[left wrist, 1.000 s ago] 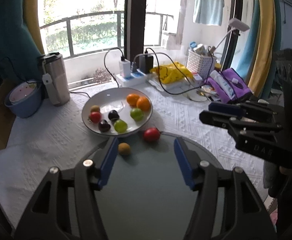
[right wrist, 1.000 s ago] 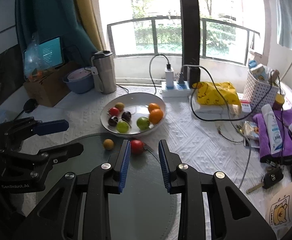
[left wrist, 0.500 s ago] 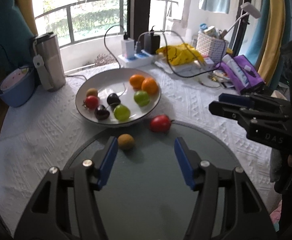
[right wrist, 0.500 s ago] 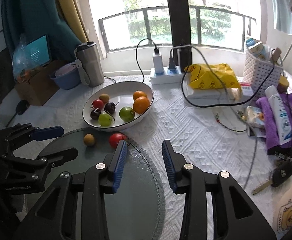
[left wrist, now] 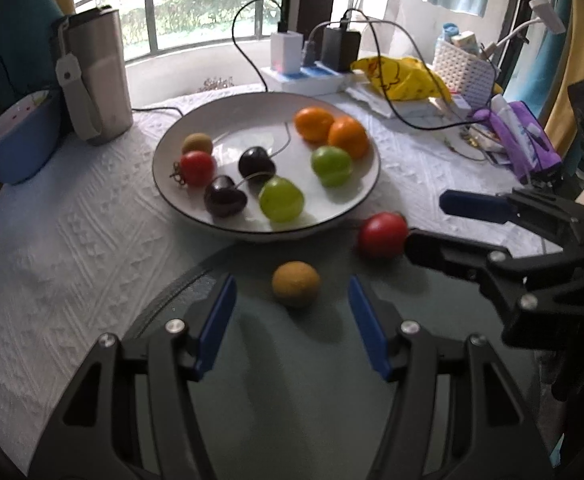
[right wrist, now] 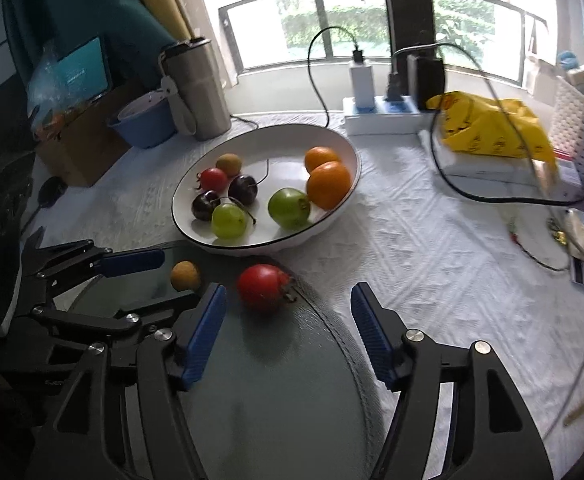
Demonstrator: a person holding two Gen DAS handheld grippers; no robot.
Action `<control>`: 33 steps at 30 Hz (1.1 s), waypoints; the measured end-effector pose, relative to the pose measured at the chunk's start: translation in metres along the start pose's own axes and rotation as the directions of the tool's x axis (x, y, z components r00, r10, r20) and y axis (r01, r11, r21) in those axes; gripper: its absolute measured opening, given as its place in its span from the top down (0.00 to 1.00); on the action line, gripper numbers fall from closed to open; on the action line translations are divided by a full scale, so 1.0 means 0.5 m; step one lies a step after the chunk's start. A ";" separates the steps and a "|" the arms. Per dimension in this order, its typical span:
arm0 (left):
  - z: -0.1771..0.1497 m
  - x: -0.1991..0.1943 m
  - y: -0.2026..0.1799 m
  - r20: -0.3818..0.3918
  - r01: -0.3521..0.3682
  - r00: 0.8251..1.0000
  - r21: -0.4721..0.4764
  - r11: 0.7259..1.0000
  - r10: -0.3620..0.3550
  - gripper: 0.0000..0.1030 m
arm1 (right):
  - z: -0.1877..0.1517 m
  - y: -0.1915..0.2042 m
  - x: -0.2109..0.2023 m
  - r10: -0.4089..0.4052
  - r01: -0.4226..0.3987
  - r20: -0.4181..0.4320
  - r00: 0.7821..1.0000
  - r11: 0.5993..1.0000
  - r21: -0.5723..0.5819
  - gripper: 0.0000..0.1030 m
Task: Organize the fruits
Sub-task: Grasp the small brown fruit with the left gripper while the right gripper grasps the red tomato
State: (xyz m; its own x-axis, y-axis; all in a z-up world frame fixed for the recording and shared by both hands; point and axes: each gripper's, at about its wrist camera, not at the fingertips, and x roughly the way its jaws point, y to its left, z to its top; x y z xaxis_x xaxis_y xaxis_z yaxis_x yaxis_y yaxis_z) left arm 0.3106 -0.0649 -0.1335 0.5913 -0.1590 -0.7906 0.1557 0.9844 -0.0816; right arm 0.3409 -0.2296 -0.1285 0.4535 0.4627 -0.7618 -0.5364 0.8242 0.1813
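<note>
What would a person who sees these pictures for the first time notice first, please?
The eye goes first to the white bowl in the middle of the table, holding oranges, green fruits, dark cherries, a small red tomato and a brown fruit. Next come two loose fruits on the dark glass disc in front of it: a red tomato and a small brown fruit. Both open grippers, left and right, point at these.

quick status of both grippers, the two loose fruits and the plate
left gripper: open, empty, lined up on the brown fruit
right gripper: open, empty, near the red tomato
brown fruit: loose on the glass disc, outside the plate
red tomato: loose on the glass disc
plate: holds eight fruits
</note>
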 end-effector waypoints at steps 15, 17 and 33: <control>0.000 0.021 0.004 0.015 0.005 1.000 0.048 0.999 -0.006 0.46 | 0.012 0.003 0.062 0.013 -0.013 -0.047 0.999 1.000 -0.001 0.36; -0.001 0.020 0.003 0.018 0.003 1.000 0.055 0.998 -0.004 0.52 | 0.012 0.004 0.065 0.014 -0.015 -0.053 0.998 1.000 -0.004 0.43; -0.014 -0.017 0.003 0.052 0.054 0.997 0.059 0.997 -0.057 0.74 | 0.009 0.029 0.052 -0.054 0.053 -0.034 0.998 0.998 -0.042 0.65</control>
State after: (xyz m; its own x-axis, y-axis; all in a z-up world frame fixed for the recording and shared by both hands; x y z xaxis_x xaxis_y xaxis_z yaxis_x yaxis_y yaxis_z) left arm 0.3004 -0.0614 -0.1311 0.6216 -0.2186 -0.7522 0.2339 0.9683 -0.0881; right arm 0.3480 -0.2041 -0.1426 0.4570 0.4058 -0.7915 -0.5414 0.8329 0.1144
